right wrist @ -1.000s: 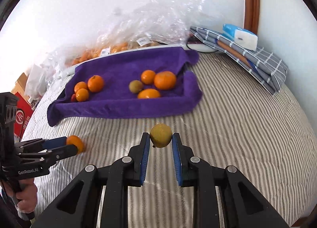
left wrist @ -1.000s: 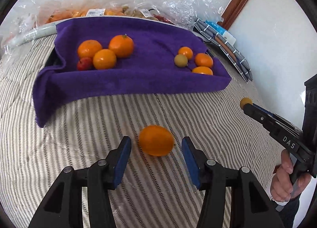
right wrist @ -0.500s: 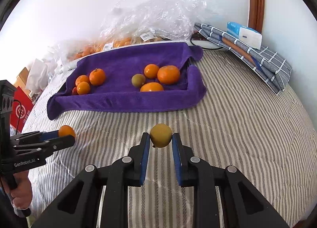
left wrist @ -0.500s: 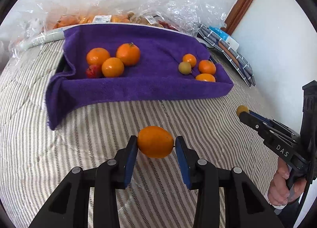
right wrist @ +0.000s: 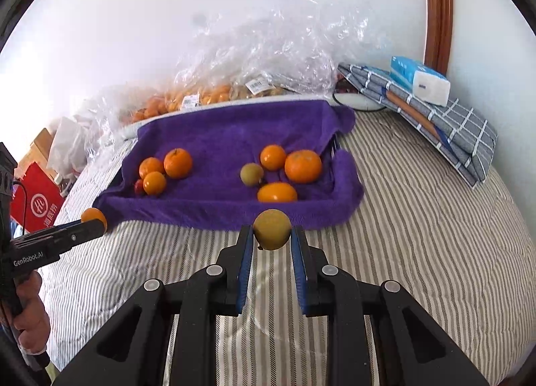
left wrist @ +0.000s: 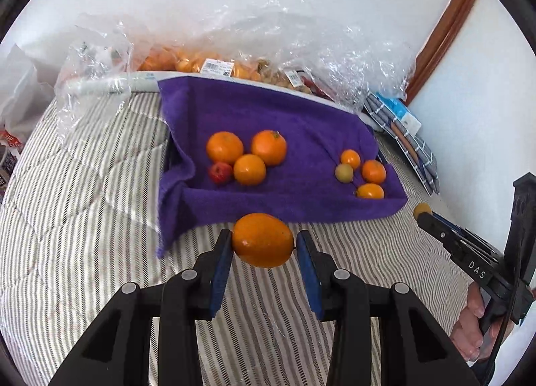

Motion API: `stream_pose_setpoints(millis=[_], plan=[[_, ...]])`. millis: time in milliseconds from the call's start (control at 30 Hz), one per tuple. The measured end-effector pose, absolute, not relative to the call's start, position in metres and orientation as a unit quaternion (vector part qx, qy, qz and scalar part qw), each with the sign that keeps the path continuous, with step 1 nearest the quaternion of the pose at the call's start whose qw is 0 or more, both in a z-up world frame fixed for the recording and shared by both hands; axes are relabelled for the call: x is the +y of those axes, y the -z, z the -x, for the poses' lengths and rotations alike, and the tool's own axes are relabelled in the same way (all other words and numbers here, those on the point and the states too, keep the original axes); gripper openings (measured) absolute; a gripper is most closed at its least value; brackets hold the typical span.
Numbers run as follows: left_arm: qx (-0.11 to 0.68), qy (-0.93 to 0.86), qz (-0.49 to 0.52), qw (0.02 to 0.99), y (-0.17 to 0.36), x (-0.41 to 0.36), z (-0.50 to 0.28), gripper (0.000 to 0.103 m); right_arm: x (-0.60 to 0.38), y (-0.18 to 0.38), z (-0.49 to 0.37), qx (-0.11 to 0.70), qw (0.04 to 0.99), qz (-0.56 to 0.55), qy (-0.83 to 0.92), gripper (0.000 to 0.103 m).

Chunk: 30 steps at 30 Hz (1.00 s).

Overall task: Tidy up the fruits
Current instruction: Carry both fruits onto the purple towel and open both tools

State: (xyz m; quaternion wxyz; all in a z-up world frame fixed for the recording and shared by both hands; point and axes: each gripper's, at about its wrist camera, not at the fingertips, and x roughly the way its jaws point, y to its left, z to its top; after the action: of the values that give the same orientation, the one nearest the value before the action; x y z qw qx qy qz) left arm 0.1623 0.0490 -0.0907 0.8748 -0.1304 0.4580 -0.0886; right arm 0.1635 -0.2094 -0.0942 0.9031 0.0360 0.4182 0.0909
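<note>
My left gripper (left wrist: 263,245) is shut on an orange (left wrist: 262,240), held above the striped bedcover in front of the purple towel (left wrist: 274,111). My right gripper (right wrist: 271,235) is shut on a small yellow-green fruit (right wrist: 272,229), also lifted before the towel (right wrist: 231,124). On the towel's left side lie three oranges (left wrist: 248,151) and a small red fruit (left wrist: 220,172). On its right side lie three oranges (left wrist: 368,175) and a yellow-green fruit (left wrist: 344,172). The right gripper (left wrist: 422,211) shows at the right edge of the left wrist view, and the left gripper (right wrist: 94,216) at the left of the right wrist view.
Clear plastic bags of fruit (right wrist: 207,98) lie behind the towel against the white wall. A folded checked cloth (right wrist: 435,118) with a tissue pack (right wrist: 420,79) sits at the right. A red bag (right wrist: 37,201) stands left of the bed. The striped bedcover (right wrist: 418,218) spreads around.
The left gripper closed on the orange that lay on the bedcover and lifted it toward the towel. The right gripper rose slightly, still holding the yellow-green fruit.
</note>
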Motion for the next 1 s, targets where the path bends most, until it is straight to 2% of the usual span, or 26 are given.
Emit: stream_pose_setpoints(millis=[367,1000], plan=[[0.439,0.085,0.134,0.884,0.076,0.055,-0.178,0.037,-0.210,0.082,-0.182,0.409,0.908,-0.038,-0.084,0.023],[0.430,0.070,0.151,0.887,0.081,0.073,-0.228,0.037,-0.225,0.079,-0.234,0.389,0.918,-0.037,-0.074,0.023]])
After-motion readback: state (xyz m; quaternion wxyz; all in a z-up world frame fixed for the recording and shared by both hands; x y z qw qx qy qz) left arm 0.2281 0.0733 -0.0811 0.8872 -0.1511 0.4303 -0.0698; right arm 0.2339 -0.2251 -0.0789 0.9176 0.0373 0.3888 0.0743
